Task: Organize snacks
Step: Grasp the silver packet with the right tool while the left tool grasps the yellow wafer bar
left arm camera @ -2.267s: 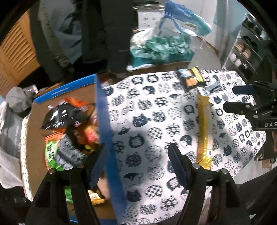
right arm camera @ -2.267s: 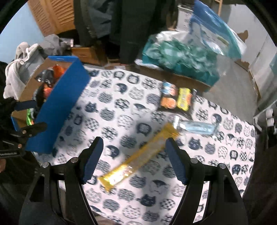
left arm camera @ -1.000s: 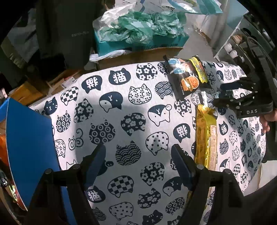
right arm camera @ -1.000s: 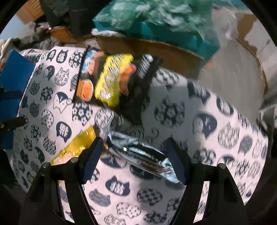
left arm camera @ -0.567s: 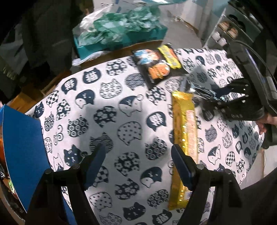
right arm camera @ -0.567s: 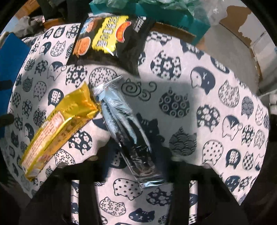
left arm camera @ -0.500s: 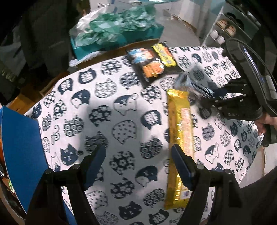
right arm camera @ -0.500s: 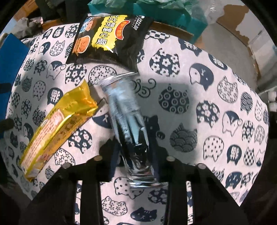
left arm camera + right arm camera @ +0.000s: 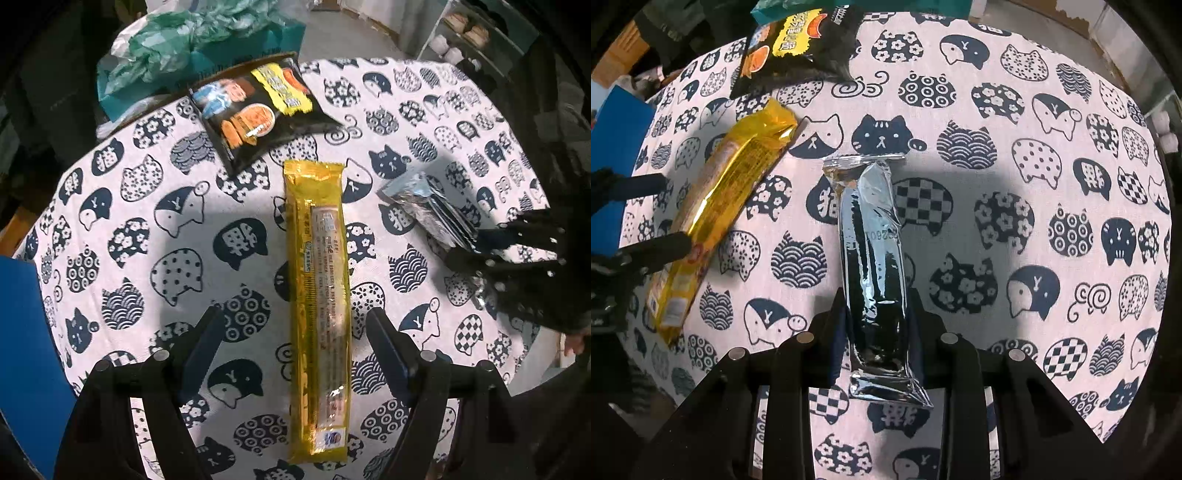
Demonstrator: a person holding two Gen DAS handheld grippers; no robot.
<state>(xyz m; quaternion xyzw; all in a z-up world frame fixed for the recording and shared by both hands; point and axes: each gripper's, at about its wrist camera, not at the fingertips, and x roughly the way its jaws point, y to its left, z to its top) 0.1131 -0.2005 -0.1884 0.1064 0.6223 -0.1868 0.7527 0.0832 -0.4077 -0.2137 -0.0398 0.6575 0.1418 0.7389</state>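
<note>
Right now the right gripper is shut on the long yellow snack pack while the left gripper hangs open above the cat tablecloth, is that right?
Not quite. The right gripper is shut on the silver foil pack, not the yellow one, as the right wrist view shows. The long yellow snack pack lies free on the cat tablecloth, and the left gripper does hang open above it.

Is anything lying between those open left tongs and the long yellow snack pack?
Nothing visible. The yellow snack pack lies flat on the cat-print tablecloth, already reaching between the open left tongs.
</note>
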